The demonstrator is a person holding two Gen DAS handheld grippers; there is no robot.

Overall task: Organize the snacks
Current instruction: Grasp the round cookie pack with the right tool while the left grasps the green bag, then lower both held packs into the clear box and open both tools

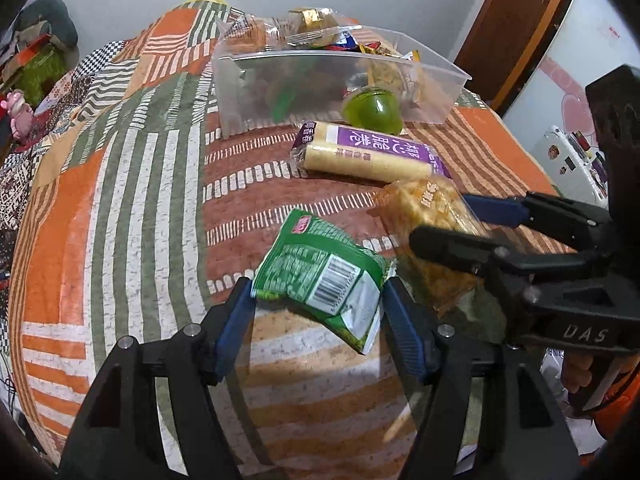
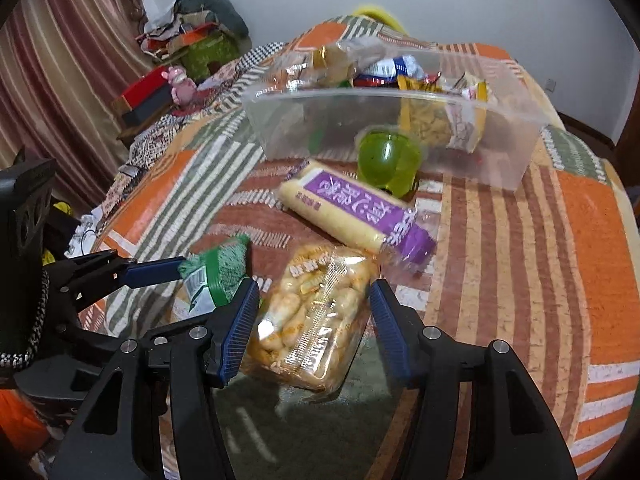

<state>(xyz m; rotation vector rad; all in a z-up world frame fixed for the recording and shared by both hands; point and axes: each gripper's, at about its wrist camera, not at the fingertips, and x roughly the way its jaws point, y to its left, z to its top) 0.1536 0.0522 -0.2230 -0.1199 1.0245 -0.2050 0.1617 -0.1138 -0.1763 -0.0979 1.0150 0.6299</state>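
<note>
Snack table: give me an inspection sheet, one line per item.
Surface: patchwork cloth covers the table.
Job's things: clear bin partly filled with snacks; green jelly cup and purple roll pack lie outside it, near its front wall.
Clutter: nothing seen on the cloth besides snacks.
Grippers: left hand-held gripper brackets the green packet, pads at its edges, grip unconfirmed; right hand-held gripper open around the clear cracker bag.
Cables: thin wires past the table's left edge.
Surroundings: pink toy, boxes, curtain, wooden door.
</note>
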